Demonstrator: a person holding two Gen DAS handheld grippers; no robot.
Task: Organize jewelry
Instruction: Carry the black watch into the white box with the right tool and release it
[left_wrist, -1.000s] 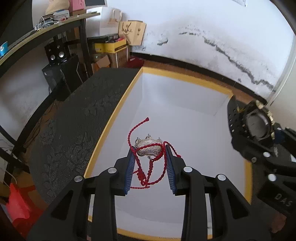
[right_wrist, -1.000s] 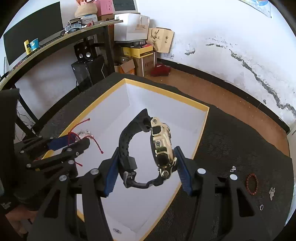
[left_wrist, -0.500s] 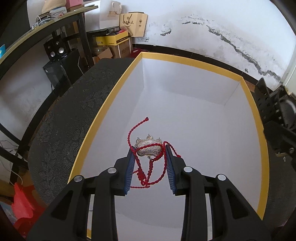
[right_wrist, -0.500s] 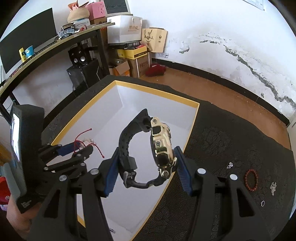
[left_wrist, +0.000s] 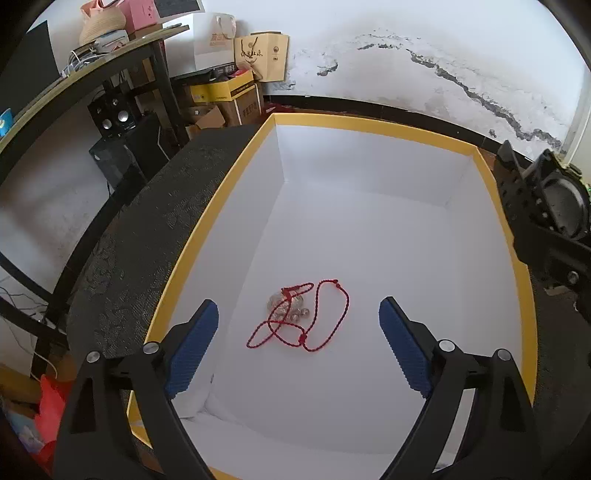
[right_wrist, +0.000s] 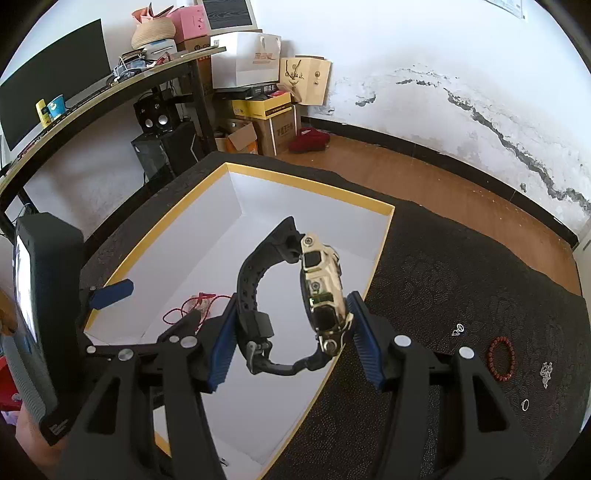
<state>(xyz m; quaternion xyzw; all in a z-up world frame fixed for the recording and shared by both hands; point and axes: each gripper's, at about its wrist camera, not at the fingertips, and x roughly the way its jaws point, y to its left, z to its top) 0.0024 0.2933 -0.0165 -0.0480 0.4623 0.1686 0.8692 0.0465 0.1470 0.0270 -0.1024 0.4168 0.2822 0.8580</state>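
Observation:
A red cord necklace with a silver pendant (left_wrist: 295, 317) lies loose on the floor of the white, yellow-rimmed box (left_wrist: 207, 229). My left gripper (left_wrist: 298, 302) hovers above it; its jaws are opening wide, and the blue pads touch nothing. From the right wrist view, the necklace (right_wrist: 192, 304) shows under the left gripper (right_wrist: 147, 306). My right gripper (right_wrist: 292, 297) is shut on a gold-and-black watch (right_wrist: 321, 291), held above the box's right rim (right_wrist: 376, 266). The watch (left_wrist: 561, 199) also appears at the left view's right edge.
On the dark patterned cloth right of the box lie a red bead bracelet (right_wrist: 500, 360), a silver charm (right_wrist: 546, 373) and small rings (right_wrist: 458, 329). A desk with a monitor, speakers and cardboard boxes stands beyond the table at the back left.
The left gripper's jaws have spread wide and let go of the necklace, which now lies on the box floor. The right gripper still holds the watch in the same place.

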